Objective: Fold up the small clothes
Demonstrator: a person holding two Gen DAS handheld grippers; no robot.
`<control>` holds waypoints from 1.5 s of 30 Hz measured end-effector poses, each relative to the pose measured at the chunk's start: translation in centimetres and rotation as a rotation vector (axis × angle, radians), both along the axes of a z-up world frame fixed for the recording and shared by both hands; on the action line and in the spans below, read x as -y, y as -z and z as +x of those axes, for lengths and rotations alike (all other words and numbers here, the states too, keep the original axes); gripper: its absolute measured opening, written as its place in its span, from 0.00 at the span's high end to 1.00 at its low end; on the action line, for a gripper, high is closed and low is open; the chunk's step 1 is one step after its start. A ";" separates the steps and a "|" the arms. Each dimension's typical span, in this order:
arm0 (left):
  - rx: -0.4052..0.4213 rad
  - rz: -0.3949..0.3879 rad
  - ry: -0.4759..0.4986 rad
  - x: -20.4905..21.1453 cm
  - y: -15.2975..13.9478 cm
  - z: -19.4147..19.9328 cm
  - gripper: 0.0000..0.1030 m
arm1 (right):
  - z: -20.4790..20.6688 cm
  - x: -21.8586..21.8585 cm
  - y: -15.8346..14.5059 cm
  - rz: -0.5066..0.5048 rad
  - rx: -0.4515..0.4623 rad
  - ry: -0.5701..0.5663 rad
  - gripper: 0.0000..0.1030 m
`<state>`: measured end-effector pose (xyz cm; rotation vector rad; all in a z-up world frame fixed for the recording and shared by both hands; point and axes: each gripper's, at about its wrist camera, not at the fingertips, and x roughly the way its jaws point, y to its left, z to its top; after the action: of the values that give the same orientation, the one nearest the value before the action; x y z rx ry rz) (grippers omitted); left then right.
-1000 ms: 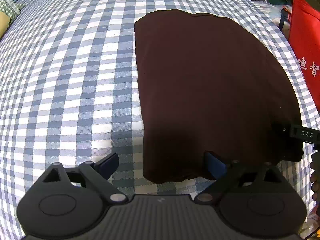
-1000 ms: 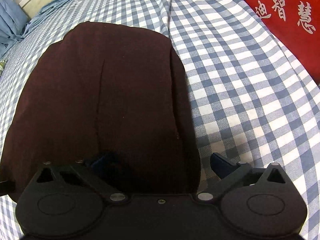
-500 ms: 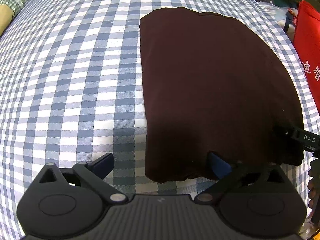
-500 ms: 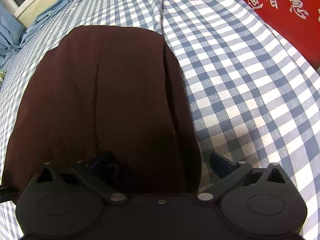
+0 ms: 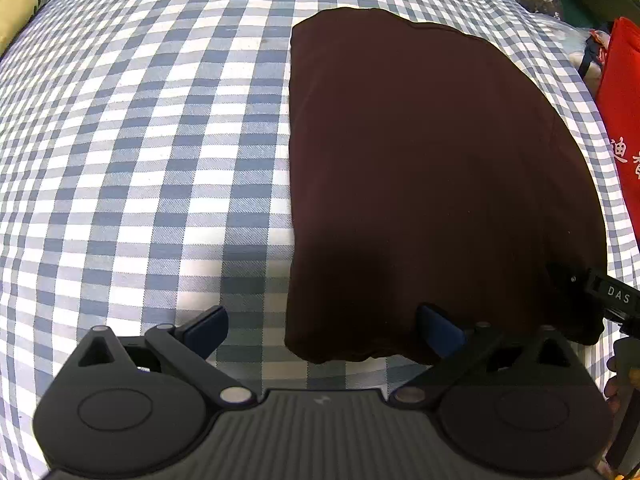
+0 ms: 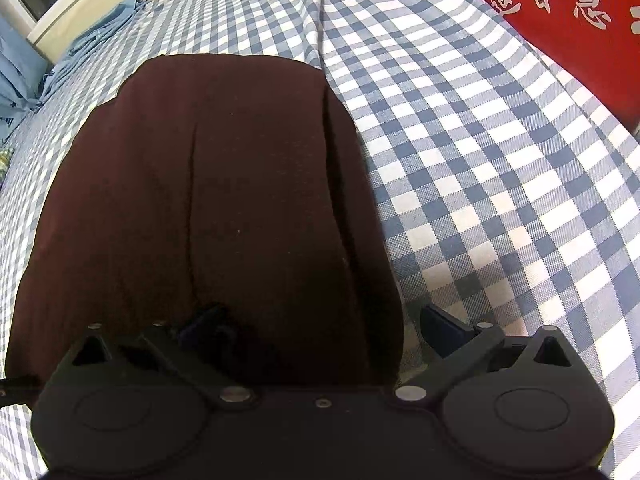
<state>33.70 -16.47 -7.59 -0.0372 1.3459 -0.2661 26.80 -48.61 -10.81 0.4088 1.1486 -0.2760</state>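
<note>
- Blue-and-white checked bed sheet: one, spread over the bed; serves as the folding surface under both claws.
- Dark maroon folded cotton garment: one, lying flat on the sheet, ahead of both claws. Its near hem sits between the two claws, so each can likely take one near corner for a further fold. A lengthwise crease and an overlapped right edge show in the right wrist view.
- Left claw: one, fingers apart, holding nothing. Its right fingertip lies over the garment's near left corner; its left fingertip is over bare sheet.
- Right claw: one, fingers apart, empty. Its left fingertip is over the cloth, its right fingertip over sheet, straddling the garment's near right corner.
- Red fabric bag with white characters: one, far right of the right claw, off the work.
- Light blue crumpled clothes: a pile at the far left, count not clear.
</note>
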 end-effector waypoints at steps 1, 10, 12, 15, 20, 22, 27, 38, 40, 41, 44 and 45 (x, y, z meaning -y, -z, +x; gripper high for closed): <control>-0.001 0.000 0.000 0.0 0.0 0.0 0.00 | 0.0 0.0 0.0 0.001 0.001 0.001 0.01; -0.012 -0.006 -0.010 0.0 0.2 0.0 0.00 | -0.1 0.0 0.0 0.001 0.004 0.004 0.00; -0.015 -0.009 -0.014 -0.1 0.2 0.0 0.00 | -0.1 -0.1 0.0 0.002 0.005 0.008 0.00; -0.022 -0.013 -0.019 -0.1 0.4 0.1 0.00 | -0.1 0.0 0.0 0.004 0.002 0.012 0.01; -0.024 -0.011 -0.021 -0.2 0.4 0.2 0.00 | 0.7 -0.1 -0.7 0.003 -0.015 0.005 0.00; -0.016 -0.004 -0.013 -0.1 0.4 0.1 0.00 | 0.6 -0.1 -2.1 -0.024 0.074 0.006 0.00; -0.010 0.012 -0.003 0.2 0.5 0.1 0.00 | 2.7 1.5 -4.1 0.002 0.187 0.028 0.00; -0.013 0.027 -0.024 0.3 0.5 0.1 0.00 | 10.2 2.8 -0.3 -0.009 -0.044 -0.019 0.00; -0.017 0.022 -0.025 0.2 0.6 0.2 0.00 | 10.3 2.9 0.4 -0.005 -0.041 -0.015 0.00; -0.019 0.021 -0.024 0.2 0.6 0.2 0.00 | 10.3 3.0 0.7 -0.005 -0.032 -0.015 0.00; -0.026 0.018 -0.022 0.2 0.7 0.4 0.00 | 9.8 2.5 1.0 -0.052 0.015 -0.047 0.00; -0.028 0.018 -0.021 0.2 0.7 0.4 0.00 | 9.7 2.3 1.0 -0.073 0.028 -0.061 0.00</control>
<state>34.05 -16.70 -8.27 -0.0404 1.3745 -0.2362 36.50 -50.90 -11.82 0.3121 1.1178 -0.2576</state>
